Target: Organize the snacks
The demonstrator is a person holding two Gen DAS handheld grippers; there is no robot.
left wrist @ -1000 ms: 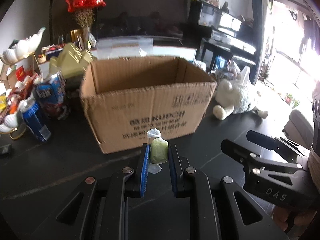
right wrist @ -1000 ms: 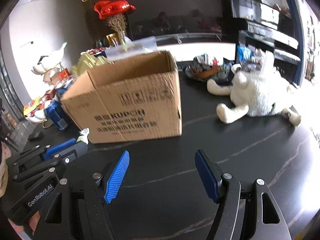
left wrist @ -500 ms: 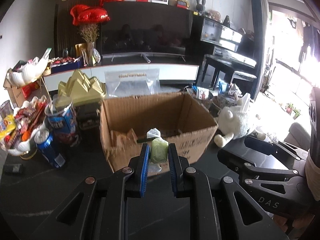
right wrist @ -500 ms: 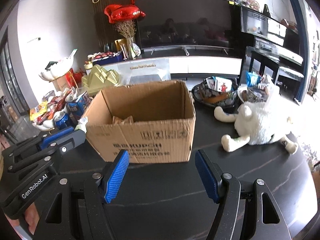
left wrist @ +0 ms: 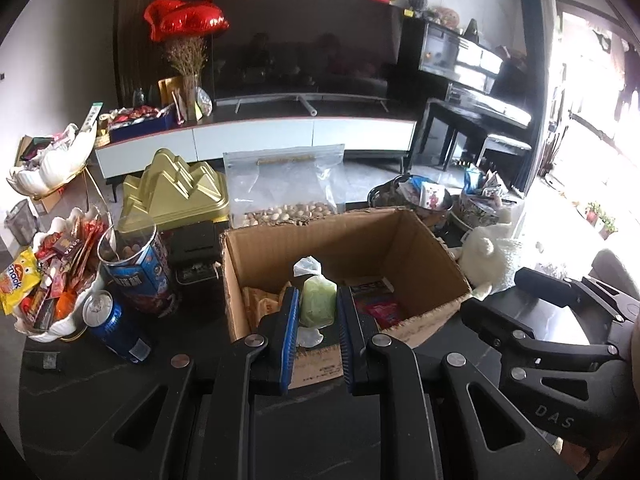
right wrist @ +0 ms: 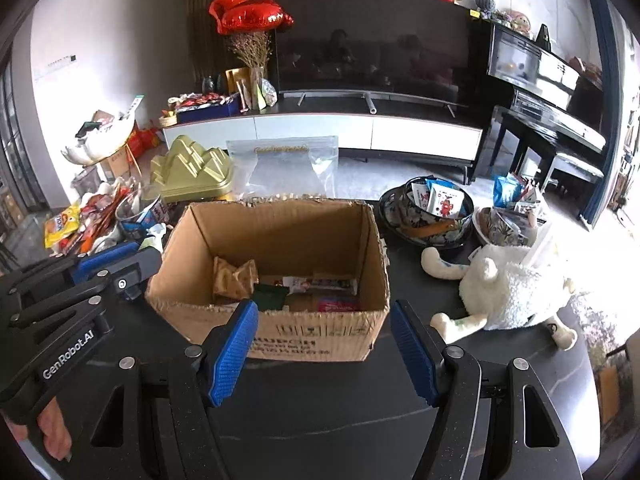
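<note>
One open brown cardboard box [right wrist: 276, 276], one white plush toy [right wrist: 508, 288], one blue drink can [left wrist: 114, 330], one gold ridged tin [left wrist: 176, 192], one clear zip bag of nuts [left wrist: 284, 184], three red heart foil balloons [right wrist: 248, 16], two black claws with blue pads [right wrist: 324, 348].

Two black handheld grippers with blue pads, both tilted downward. The left gripper [left wrist: 318, 312] has its jaws drawn close together, pads pressing on a small pale green wrapped sweet [left wrist: 318, 306] whose twisted wrapper sticks out above. The right gripper [right wrist: 324, 344] has its jaws spread wide with nothing between the pads. Fingertips of the person's left hand [right wrist: 54, 438] curl around the left gripper's handle
</note>
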